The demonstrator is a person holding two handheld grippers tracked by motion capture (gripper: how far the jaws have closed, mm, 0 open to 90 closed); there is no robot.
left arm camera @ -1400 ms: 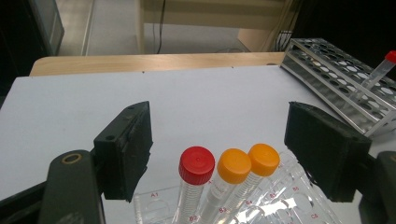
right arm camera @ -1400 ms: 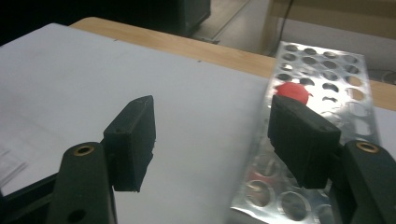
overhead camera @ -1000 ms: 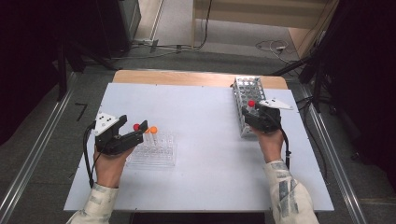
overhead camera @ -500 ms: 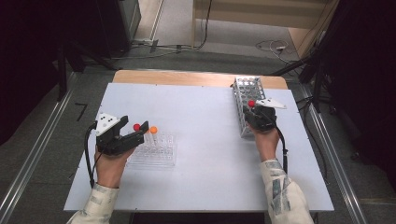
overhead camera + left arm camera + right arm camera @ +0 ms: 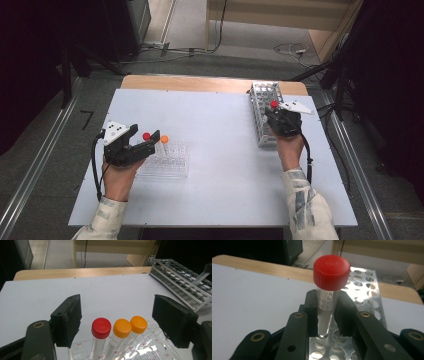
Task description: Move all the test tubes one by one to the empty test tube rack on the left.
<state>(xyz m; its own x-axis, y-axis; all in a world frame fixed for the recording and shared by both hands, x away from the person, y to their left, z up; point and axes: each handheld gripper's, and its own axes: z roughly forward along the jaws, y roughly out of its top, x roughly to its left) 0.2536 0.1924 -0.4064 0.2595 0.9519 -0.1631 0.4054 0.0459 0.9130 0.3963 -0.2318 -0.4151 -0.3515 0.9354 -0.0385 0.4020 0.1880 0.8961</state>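
Note:
A red-capped tube [image 5: 331, 272] stands upright between the pads of my right gripper [image 5: 327, 312], its tip just above a hole of the metal rack [image 5: 364, 290]. The jaws have just been closing and now grip it. In the high view this gripper [image 5: 277, 117] sits over the metal rack [image 5: 263, 95] at the right. My left gripper [image 5: 117, 312] is open, its jaws wide apart on either side of a red-capped tube [image 5: 101, 326] and two orange-capped tubes [image 5: 122, 328] standing in a clear plastic rack [image 5: 82, 347]. It touches none of them.
The white table top [image 5: 215, 125] lies between the two racks, with a wooden edge [image 5: 200, 84] at the far side. The clear rack [image 5: 170, 162] is at the left front. Cables lie on the floor beyond the table.
The right gripper has shifted slightly over the metal rack, and its jaws have drawn in on the red-capped tube. The left hand and its gripper have kept still.

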